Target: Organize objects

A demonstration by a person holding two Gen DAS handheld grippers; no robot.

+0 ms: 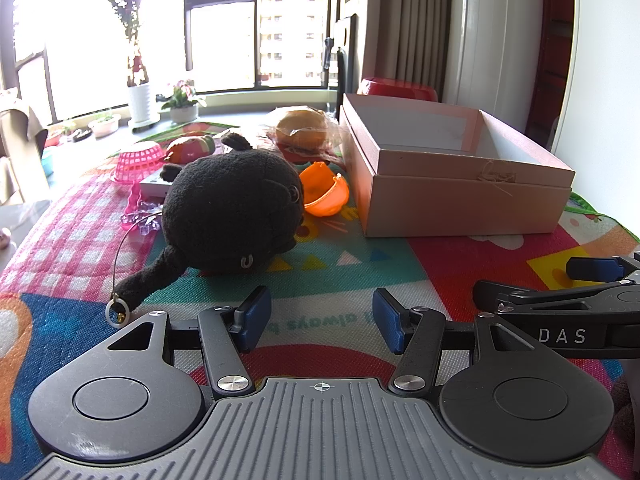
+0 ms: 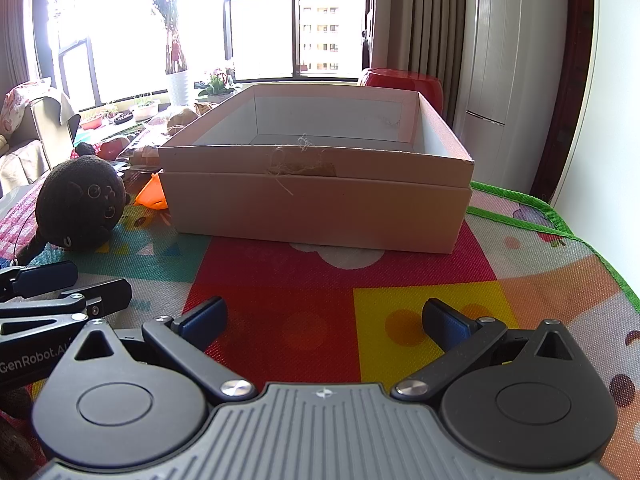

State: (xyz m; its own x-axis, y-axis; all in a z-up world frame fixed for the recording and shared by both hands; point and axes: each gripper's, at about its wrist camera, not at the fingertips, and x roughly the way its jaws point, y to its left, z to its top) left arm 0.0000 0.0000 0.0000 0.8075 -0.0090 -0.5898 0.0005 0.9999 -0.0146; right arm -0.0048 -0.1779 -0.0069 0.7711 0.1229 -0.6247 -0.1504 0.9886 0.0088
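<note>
A black plush toy (image 1: 232,216) lies on the colourful mat just ahead and left of my left gripper (image 1: 322,318), which is open and empty. The toy also shows at the left in the right wrist view (image 2: 82,208). An open pink cardboard box (image 1: 452,168) stands to the right; in the right wrist view the box (image 2: 316,200) is straight ahead and looks empty. My right gripper (image 2: 324,320) is open and empty above the mat, short of the box. An orange plastic toy (image 1: 324,194) lies between plush and box.
Behind the plush are a pink basket (image 1: 138,160), a small white box (image 1: 156,186), a wrapped bun (image 1: 302,130) and purple trinkets (image 1: 144,220). The right gripper shows at the right edge (image 1: 560,308). The mat's green edge (image 2: 560,232) is at the right. Plant pots stand on the windowsill.
</note>
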